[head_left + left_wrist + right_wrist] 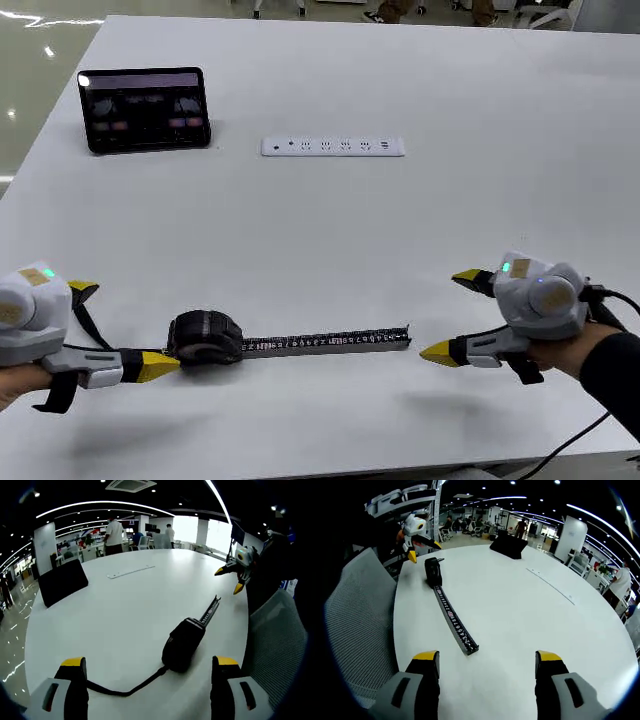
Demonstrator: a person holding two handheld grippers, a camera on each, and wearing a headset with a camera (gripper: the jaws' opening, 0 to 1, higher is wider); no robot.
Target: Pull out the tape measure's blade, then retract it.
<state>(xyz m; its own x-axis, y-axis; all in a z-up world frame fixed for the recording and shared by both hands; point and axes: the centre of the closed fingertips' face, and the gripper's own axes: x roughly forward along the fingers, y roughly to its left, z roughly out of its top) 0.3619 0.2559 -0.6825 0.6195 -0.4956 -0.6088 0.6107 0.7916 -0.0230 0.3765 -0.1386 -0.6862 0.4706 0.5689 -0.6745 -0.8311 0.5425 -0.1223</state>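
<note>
While the left hand-held gripper [120, 326] gapes wide and empty, the black rubber-clad tape measure case [205, 337] sits just ahead of its tips.
Its narrow dark steel blade [325, 343] lies drawn out flat on the white desk [400, 220], end hook [405, 335] near the right hand-held gripper [450, 313], equally open and holding nothing. The case looks rigid and grippy, best pinched across its flat sides; the blade seems thin, springy, slick.
</note>
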